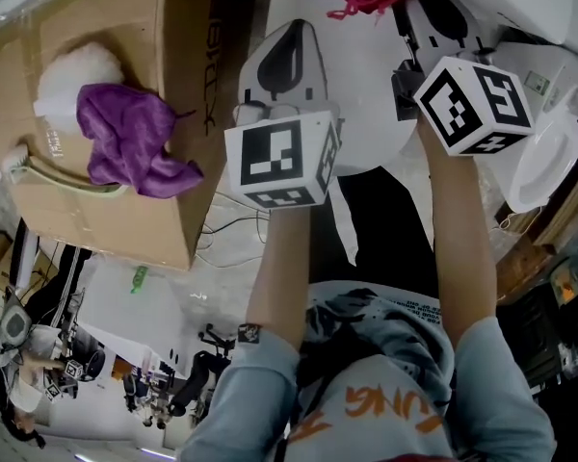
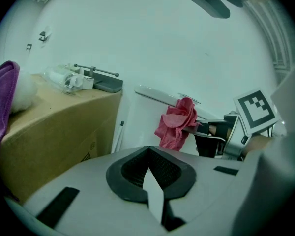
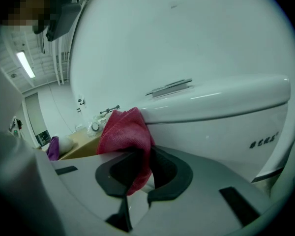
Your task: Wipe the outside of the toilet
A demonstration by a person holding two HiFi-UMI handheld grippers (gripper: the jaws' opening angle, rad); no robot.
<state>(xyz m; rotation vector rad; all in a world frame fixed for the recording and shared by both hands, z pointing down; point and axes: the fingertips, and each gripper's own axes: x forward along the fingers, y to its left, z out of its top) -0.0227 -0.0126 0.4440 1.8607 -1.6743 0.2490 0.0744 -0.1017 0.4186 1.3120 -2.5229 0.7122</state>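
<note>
A: Right claw (image 3: pixel 142 154) status?
B: Clenched on a red cloth (image 3: pixel 124 132). The cloth is bunched. Its top is pressed against the white toilet (image 3: pixel 221 127) at the lid edge, and its loose end hangs down between the jaws.
A: Left claw (image 2: pixel 148 149)?
B: Jaws closed tip to tip, nothing in them. It is held beside the right one, apart from the toilet, and faces the toilet and the red cloth.
A: Anything around or in the way?
B: A cardboard box (image 1: pixel 188 65) stands just beside the toilet, at left in the head view. On it are a purple cloth (image 1: pixel 125 142), a white fluffy wad (image 1: pixel 77 70) touching that cloth, and a clear plastic item (image 2: pixel 64 80) that can't be made out. The box sits off to the side of both claws. Thin cables (image 1: pixel 222 234) lie on the floor by the box.
A: How does the toilet look?
B: Glossy white and smooth, with light streaks reflected on it. Small dark print (image 3: pixel 263 142) sits low on its right side, too small to read.
A: Orientation?
B: In the right gripper view the lid edge is the long line. It runs across nearly level, from the cloth at left to a rounded end at right. The cloth's long axis runs top to bottom, from that edge into the jaws.
</note>
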